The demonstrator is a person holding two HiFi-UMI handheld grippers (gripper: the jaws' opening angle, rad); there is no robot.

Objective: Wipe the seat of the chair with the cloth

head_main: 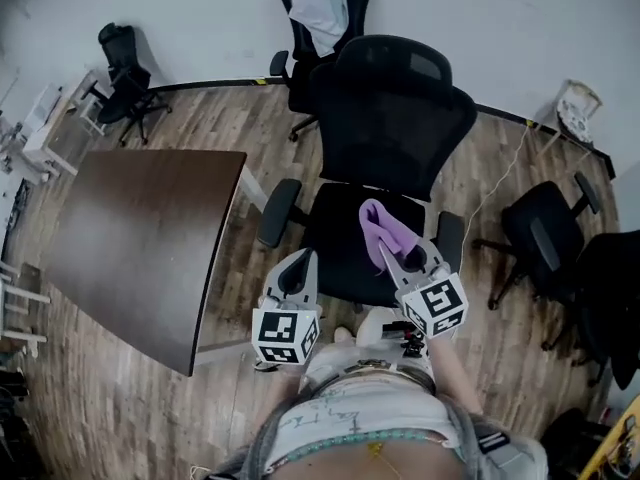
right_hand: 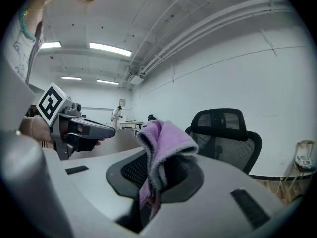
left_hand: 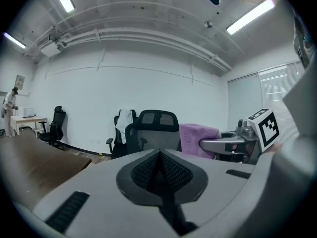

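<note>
Purple fleecy cloth [head_main: 381, 228], seemingly soft, light and floppy, is clamped by a bunched fold in the closed jaws of the right gripper [head_main: 390, 258], above the black office chair's padded seat [head_main: 335, 243]. That hold looks adequate for wiping. The left gripper [head_main: 299, 264], jaws together and empty, hovers over the seat's front edge.

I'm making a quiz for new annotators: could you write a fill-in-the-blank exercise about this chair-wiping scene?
1. The cloth is coloured ___.
2. The gripper shut on the cloth is the person's ___ one.
3. The left gripper, its fingers together, holds ___.
4. In the head view, the brown table shows on the chair's ___ side.
Missing words: purple; right; nothing; left.
</note>
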